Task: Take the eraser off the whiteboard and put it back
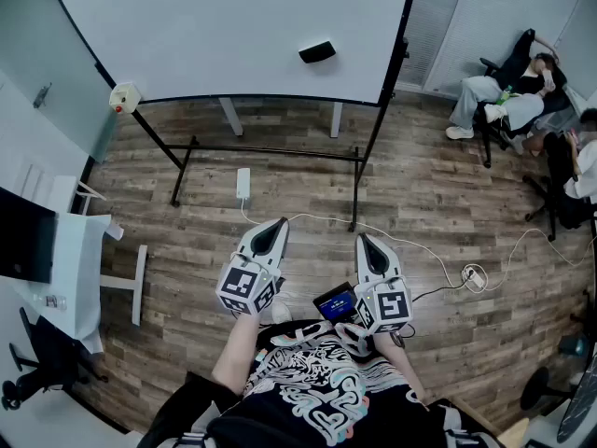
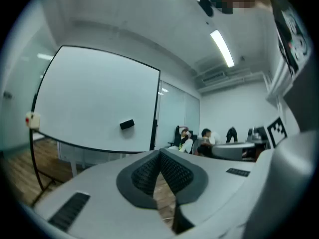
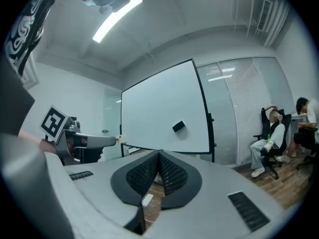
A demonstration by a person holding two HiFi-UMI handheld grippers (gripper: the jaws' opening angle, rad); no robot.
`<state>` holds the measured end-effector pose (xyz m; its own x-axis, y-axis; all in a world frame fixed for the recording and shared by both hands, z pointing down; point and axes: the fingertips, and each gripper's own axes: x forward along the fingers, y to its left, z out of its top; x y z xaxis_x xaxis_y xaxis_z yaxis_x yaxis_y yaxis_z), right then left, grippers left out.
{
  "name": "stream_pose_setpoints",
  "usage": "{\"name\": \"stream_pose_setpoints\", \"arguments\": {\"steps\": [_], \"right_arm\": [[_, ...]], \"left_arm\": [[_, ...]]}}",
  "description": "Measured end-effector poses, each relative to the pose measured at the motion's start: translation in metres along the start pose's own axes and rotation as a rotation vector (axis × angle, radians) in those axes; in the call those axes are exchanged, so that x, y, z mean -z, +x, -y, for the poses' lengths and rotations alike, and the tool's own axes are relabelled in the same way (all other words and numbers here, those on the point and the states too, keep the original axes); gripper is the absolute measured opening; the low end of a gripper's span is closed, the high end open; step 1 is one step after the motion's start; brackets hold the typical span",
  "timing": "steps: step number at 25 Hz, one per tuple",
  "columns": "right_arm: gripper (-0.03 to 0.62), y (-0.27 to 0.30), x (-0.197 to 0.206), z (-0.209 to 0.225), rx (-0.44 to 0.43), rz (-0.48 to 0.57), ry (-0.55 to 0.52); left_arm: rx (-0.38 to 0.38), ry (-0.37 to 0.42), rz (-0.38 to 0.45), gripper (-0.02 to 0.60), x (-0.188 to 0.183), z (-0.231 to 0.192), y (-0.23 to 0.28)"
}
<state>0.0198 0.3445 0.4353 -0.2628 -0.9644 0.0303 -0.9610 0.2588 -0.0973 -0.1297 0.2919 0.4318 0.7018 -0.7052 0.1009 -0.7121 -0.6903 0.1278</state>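
Observation:
A black eraser (image 1: 317,51) sticks to the white whiteboard (image 1: 233,26), right of its middle; it also shows as a small dark block, the eraser (image 2: 127,124) in the left gripper view and the eraser (image 3: 178,126) in the right gripper view. Both grippers are held close to my body, well short of the board. My left gripper (image 1: 273,234) has its tips meeting and holds nothing. My right gripper (image 1: 370,248) is likewise shut and empty, level and aimed at the board.
The board stands on a black frame with legs (image 1: 270,152) over wood flooring. A white power strip (image 1: 243,183) and a cable (image 1: 410,245) lie on the floor. People sit on chairs (image 1: 508,91) at the right. A white desk (image 1: 65,259) stands left.

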Motion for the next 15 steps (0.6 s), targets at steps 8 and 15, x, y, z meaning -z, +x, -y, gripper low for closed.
{"name": "stream_pose_setpoints", "arguments": {"steps": [8, 15], "right_arm": [[0.031, -0.009, -0.003, 0.022, -0.031, 0.006, 0.018], [0.031, -0.012, -0.001, 0.037, -0.074, 0.023, 0.016]], "left_arm": [[-0.154, 0.111, 0.05, 0.021, -0.006, 0.002, 0.007], [-0.218, 0.174, 0.051, 0.021, -0.006, 0.016, 0.01]]}}
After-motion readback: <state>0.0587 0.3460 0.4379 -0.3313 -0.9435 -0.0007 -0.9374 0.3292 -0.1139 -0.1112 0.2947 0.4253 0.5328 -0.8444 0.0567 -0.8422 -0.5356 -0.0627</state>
